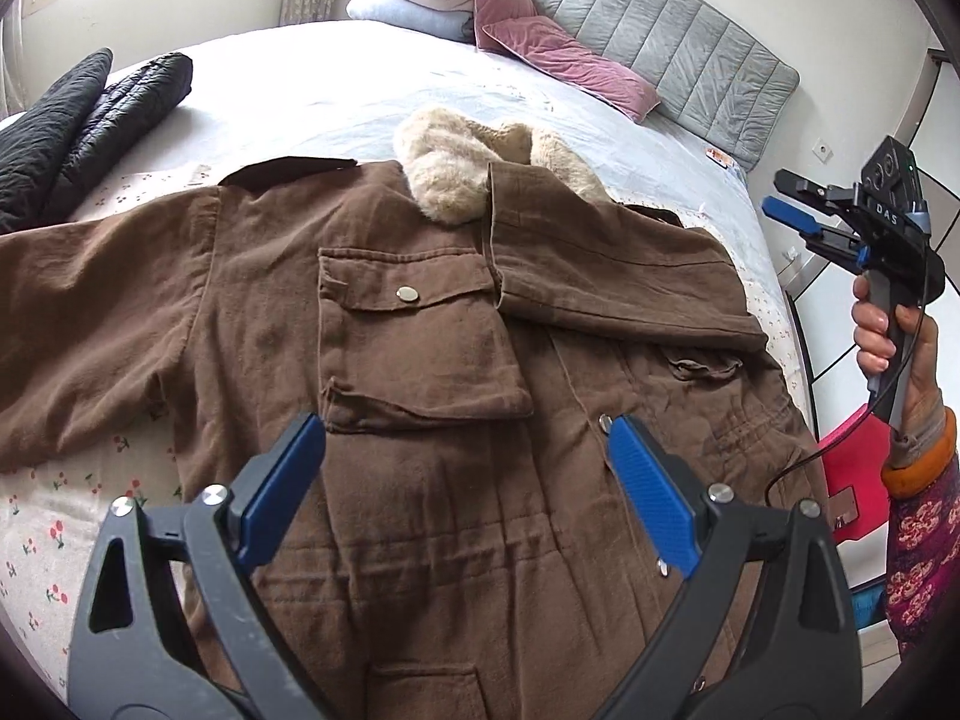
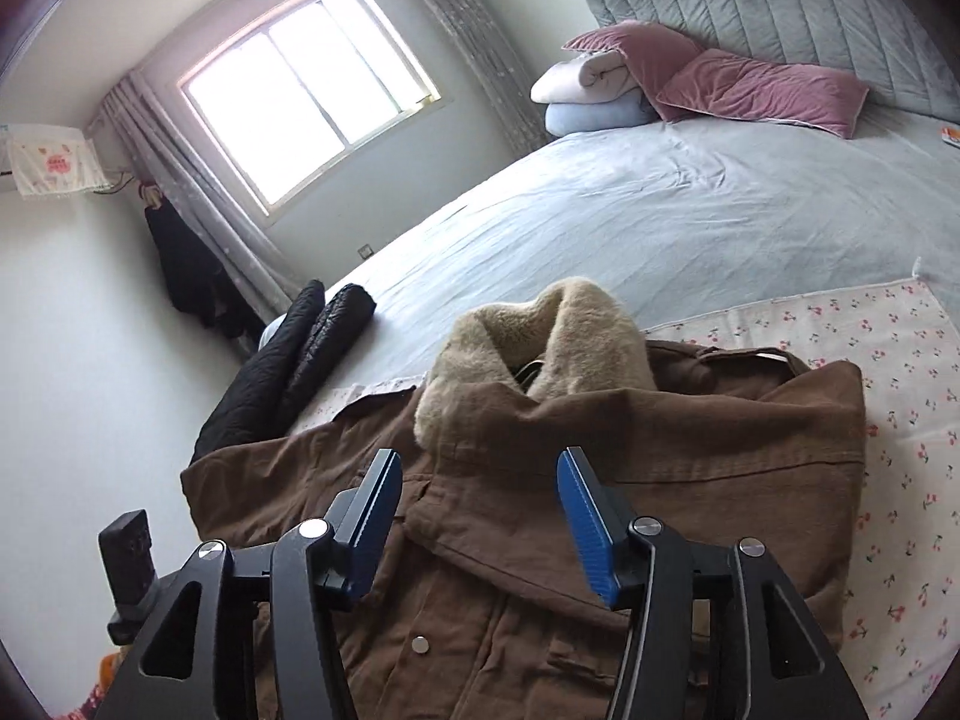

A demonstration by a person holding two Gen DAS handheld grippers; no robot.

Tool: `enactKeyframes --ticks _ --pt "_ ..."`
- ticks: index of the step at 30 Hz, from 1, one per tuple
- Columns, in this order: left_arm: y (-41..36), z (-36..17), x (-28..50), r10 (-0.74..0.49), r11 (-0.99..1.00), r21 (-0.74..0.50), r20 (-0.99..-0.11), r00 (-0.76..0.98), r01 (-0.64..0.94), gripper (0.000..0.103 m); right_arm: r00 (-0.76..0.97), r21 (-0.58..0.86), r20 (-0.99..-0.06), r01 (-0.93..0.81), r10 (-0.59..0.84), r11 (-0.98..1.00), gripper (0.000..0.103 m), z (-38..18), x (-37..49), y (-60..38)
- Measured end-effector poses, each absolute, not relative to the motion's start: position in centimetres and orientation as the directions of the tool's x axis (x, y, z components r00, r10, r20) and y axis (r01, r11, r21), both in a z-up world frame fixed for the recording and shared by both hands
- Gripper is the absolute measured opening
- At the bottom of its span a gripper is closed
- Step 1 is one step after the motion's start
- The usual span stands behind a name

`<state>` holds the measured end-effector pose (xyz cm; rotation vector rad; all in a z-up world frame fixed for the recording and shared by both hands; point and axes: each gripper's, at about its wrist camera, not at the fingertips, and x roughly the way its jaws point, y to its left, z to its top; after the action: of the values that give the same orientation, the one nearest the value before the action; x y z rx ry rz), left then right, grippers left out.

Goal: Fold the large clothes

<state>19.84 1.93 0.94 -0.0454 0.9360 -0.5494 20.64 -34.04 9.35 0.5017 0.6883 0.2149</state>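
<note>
Half done with the sleeves, by the look of the large brown cotton coat with flap pockets: lies front-up on a white cherry-print cloth spread over the pale grey-blue bed sheet. Has the sleeve on the right gripper's side laid across the chest, cuff near the centre front. Leaves the other sleeve stretched flat out to the far side. Carries a beige fur collar at the top, standing up a little.

Hovers over the lower front with the left gripper, blue pads spread wide, nothing between them. Holds the right gripper clear above the folded shoulder, jaws parted and empty too, handle in a hand.

Next, most likely: take the outstretched sleeve. Pinch near the cuff, through both layers rather than the top cloth alone. Lift only enough to clear the chest pocket, carry across level, and lay over the first sleeve so the fold runs straight down from the shoulder seam. Mind the thick fabric, apt to spring back; press flat before letting go. Keep clear of the black quilted jacket near the bed's edge. Ignore the pink velvet pillows and grey padded headboard, well apart.
</note>
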Motion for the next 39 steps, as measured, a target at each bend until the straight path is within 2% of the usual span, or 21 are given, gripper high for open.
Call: enactKeyframes --ticks 3,5,7,8,12,15,16,17,18,20,22,24,26,28,29,30,31,32,34,37,39 --pt "-1.0 0.1 22.7 -0.463 0.857 -0.258 -0.765 0.448 0.446 0.095 0.766 0.492 -0.603 0.136 0.224 0.86 0.055 7.6 19.0 -38.9" --pt "-3.5 -0.5 24.9 -0.46 0.852 -0.244 -0.771 0.441 0.463 0.09 0.753 0.472 -0.639 0.224 0.156 0.853 0.055 5.8 17.2 -41.6" --pt "-5.7 -1.4 28.0 -0.441 0.854 -0.22 -0.786 0.434 0.471 0.085 0.726 0.466 -0.675 0.279 0.134 0.84 0.055 3.8 15.7 -43.3" --pt "-6.7 -2.0 29.5 -0.428 0.86 -0.211 -0.794 0.432 0.464 0.078 0.71 0.46 -0.692 0.297 0.128 0.837 0.055 2.7 15.2 -44.0" --pt "-10.0 -4.6 34.8 -0.41 0.872 -0.235 -0.829 0.38 0.429 0.07 0.645 0.441 -0.75 0.322 0.146 0.838 0.055 -1.4 14.1 -44.5" --pt "-11.2 -6.3 36.3 -0.433 0.876 -0.305 -0.839 0.328 0.375 0.04 0.613 0.488 -0.755 0.287 0.233 0.824 0.055 -4.8 13.8 -43.9" --pt "-11.3 -6.4 36.2 -0.459 0.867 -0.34 -0.831 0.316 0.365 0.026 0.611 0.485 -0.754 0.269 0.241 0.832 0.054 -5.4 13.8 -43.6" --pt "-11.4 -6.1 35.9 -0.471 0.863 -0.354 -0.824 0.316 0.361 0.014 0.609 0.463 -0.758 0.252 0.232 0.85 0.042 -5.5 13.8 -43.2" --pt "-11.4 -5.5 35.5 -0.494 0.85 -0.373 -0.811 0.315 0.372 0.011 0.608 0.428 -0.766 0.243 0.207 0.87 0.03 -5.4 13.6 -42.8" --pt "-10.8 -3.9 34.5 -0.558 0.815 -0.437 -0.769 0.311 0.381 0.01 0.617 0.421 -0.763 0.247 0.193 0.873 0.018 -5.0 13.3 -43.3" --pt "-9.6 -2.9 33.3 -0.65 0.753 -0.564 -0.72 0.245 0.34 0.01 0.641 0.453 -0.748 0.306 0.17 0.837 0.017 -4.6 12.7 -45.2" --pt "-9.2 -2.8 31.9 -0.656 0.745 -0.595 -0.734 0.174 0.302 0.01 0.64 0.491 -0.746 0.344 0.183 0.8 0.017 -4.8 12.3 -46.9" --pt "-9.9 -3.7 30.8 -0.52 0.83 -0.451 -0.838 0.166 0.328 0.015 0.605 0.489 -0.768 0.341 0.211 0.803 0.021 -5.2 12.4 -46.9" --pt "-10.8 -5.0 30.4 -0.321 0.893 -0.224 -0.925 0.205 0.39 0.016 0.578 0.458 -0.792 0.346 0.199 0.819 0.026 -4.9 12.4 -46.5" --pt "-10.8 -5.2 30.5 -0.289 0.891 -0.183 -0.934 0.208 0.416 0.016 0.575 0.455 -0.794 0.345 0.199 0.821 0.029 -4.4 12.2 -46.6" --pt "-10.5 -5.0 30.6 -0.326 0.877 -0.216 -0.923 0.203 0.429 0.017 0.582 0.463 -0.787 0.34 0.203 0.819 0.031 -3.9 11.9 -46.7" --pt "-10.1 -4.5 30.7 -0.37 0.866 -0.253 -0.904 0.214 0.432 0.024 0.598 0.476 -0.774 0.332 0.209 0.814 0.036 -3.2 11.8 -46.9" --pt "-9.9 -4.0 31.0 -0.402 0.859 -0.275 -0.884 0.238 0.432 0.039 0.621 0.495 -0.754 0.321 0.215 0.807 0.046 -2.4 11.8 -47.4" --pt "-9.8 -3.4 31.8 -0.452 0.849 -0.302 -0.84 0.3 0.433 0.061 0.674 0.521 -0.713 0.323 0.194 0.79 0.055 -0.9 12.6 -48.5" --pt "-10.5 -4.2 33.7 -0.45 0.865 -0.319 -0.835 0.317 0.386 0.062 0.712 0.564 -0.677 0.342 0.184 0.752 0.056 -0.3 16.2 -50.4" --pt "-11.2 -5.0 34.7 -0.439 0.876 -0.319 -0.839 0.322 0.362 0.05 0.711 0.591 -0.677 0.372 0.189 0.716 0.056 -1.3 19.4 -51.2"
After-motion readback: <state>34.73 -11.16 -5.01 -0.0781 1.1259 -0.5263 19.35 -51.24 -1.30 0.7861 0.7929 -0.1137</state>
